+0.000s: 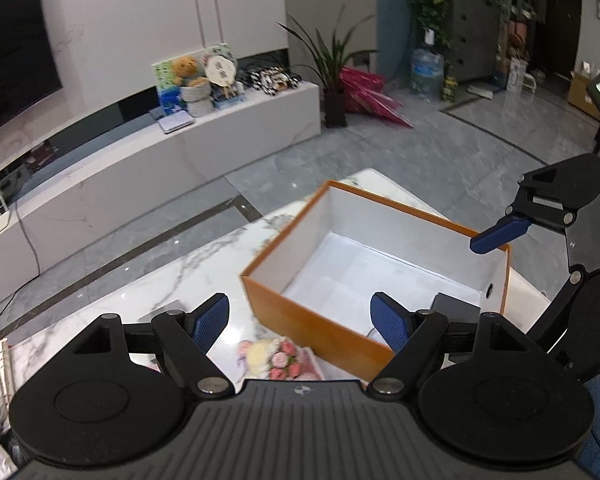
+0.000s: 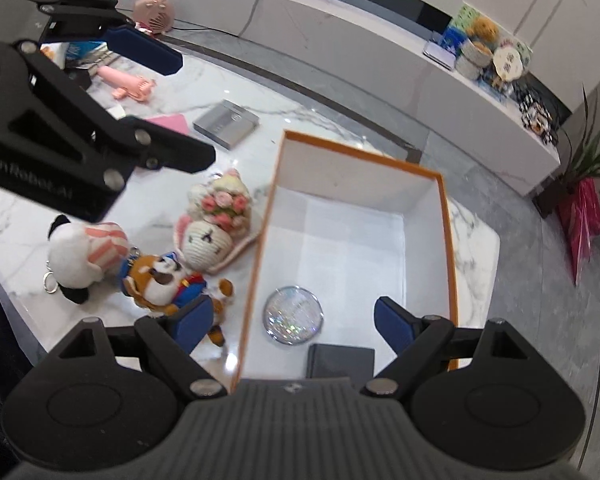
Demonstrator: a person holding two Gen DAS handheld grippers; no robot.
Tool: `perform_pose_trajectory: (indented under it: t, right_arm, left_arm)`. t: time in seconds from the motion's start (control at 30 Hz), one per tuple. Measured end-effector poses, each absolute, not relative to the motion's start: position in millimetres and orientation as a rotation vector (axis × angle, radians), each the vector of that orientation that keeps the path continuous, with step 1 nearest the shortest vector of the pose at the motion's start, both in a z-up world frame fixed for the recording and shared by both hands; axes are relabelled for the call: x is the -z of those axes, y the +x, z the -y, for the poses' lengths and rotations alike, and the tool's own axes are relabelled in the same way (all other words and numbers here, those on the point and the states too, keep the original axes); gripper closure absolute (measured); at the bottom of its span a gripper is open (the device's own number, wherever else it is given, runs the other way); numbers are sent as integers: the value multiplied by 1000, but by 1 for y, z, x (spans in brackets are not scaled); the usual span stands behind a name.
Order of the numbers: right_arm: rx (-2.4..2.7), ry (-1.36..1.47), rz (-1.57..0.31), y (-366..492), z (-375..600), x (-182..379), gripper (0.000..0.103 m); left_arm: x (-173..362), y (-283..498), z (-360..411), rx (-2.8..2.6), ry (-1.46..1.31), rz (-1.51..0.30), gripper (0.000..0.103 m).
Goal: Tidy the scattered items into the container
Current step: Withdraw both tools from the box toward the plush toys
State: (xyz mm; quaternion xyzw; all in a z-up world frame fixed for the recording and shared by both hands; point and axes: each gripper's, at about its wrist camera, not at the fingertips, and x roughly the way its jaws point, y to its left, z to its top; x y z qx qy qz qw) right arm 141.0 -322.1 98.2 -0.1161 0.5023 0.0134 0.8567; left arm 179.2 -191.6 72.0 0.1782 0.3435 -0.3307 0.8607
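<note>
Hovering: I have both grippers over the table, nothing held.
right gripper: jaws spread, empty.
left gripper: jaws spread, empty.
toys: on the table, left of the box, nearer my left hand.
box: open, long axis running away from me.

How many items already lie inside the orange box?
2. A glittery round disc lies on the floor of the orange box near its left wall, and a dark flat case lies at the near end. The camera housing hides the nearest strip.
</note>
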Motion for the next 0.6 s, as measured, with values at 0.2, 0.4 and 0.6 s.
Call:
perform_pose_trajectory:
  t: [0.2, 0.4, 0.6]
  right_arm:
    - [-78, -281, -1017, 141, 300, -105, 14]
    - [-153, -317, -1001, 144, 279, -99, 14]
    - [-220, -345, -1013, 151, 261, -83, 14]
  left_arm:
    - [-71, 179, 167, 670, 353, -719, 11]
    - [-52, 186, 143, 651, 342, -771, 11]
    - [-31, 187, 115, 649, 285, -822, 11]
